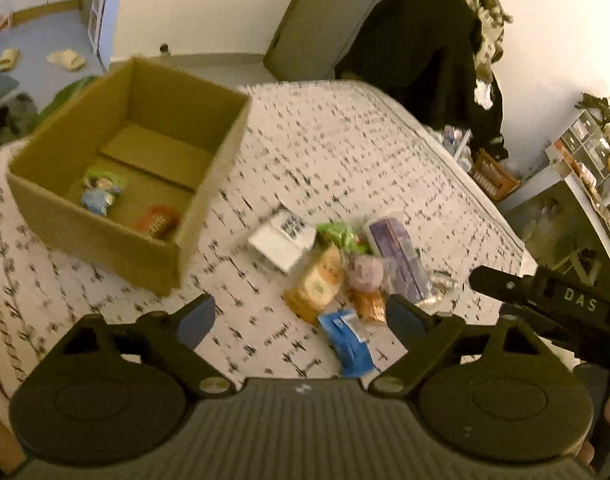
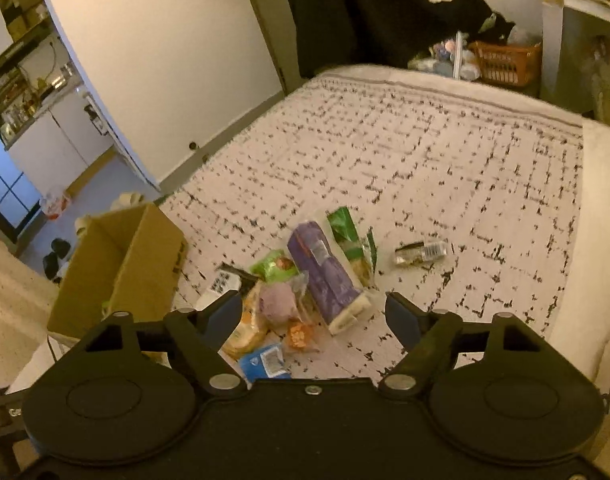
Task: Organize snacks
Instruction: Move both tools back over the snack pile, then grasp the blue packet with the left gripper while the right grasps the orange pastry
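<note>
Left wrist view shows my left gripper spread wide and empty above the snack pile, which lies on the patterned bedspread to the right of the box. Two packets already sit in the box: a green-blue one and a red one. Right wrist view shows my right gripper also wide open, holding nothing, hovering over the same pile. I judge these snacks light and soft: crinkly foil and film bags that will crush or slip if squeezed hard, so I would pinch each at a sealed edge or a flat corner. The purple pack looks the stiffest and longest; I would take it across its narrow middle. The blue packet lies nearest me, just below my fingers. A small clear wrapper lies apart on the right and looks slippery.
</note>
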`<action>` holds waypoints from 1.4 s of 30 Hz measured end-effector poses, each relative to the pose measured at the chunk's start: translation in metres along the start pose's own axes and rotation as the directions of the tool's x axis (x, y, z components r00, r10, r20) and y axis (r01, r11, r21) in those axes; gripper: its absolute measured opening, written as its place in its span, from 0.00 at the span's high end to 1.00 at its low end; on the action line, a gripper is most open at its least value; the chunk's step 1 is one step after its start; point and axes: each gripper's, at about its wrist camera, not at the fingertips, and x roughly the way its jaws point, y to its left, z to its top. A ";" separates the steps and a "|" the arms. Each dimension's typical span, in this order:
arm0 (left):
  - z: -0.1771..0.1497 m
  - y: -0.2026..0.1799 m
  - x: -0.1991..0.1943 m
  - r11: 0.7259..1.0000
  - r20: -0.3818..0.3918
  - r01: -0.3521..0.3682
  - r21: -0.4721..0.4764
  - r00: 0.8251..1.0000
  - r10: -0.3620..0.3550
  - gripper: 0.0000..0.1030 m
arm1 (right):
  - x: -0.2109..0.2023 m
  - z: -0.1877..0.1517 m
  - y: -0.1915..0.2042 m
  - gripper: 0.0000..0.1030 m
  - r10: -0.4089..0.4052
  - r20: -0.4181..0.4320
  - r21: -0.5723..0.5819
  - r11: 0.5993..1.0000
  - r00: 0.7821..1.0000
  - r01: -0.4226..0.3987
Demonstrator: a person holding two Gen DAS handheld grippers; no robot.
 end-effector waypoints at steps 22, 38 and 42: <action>-0.028 -0.023 0.099 0.997 -0.161 -0.007 -0.082 0.987 -0.006 0.40 | 0.060 -0.010 -0.007 0.49 0.055 -0.168 0.004 0.998 0.984 -0.055; -0.024 -0.014 0.094 0.998 -0.183 -0.010 -0.067 0.983 -0.002 0.82 | 0.098 -0.018 0.026 0.49 -0.035 -0.234 -0.122 0.993 0.972 0.006; -0.022 -0.004 0.088 0.997 -0.185 -0.024 -0.080 0.983 0.009 0.82 | 0.104 -0.023 0.037 0.50 -0.086 -0.229 -0.189 0.981 0.970 0.043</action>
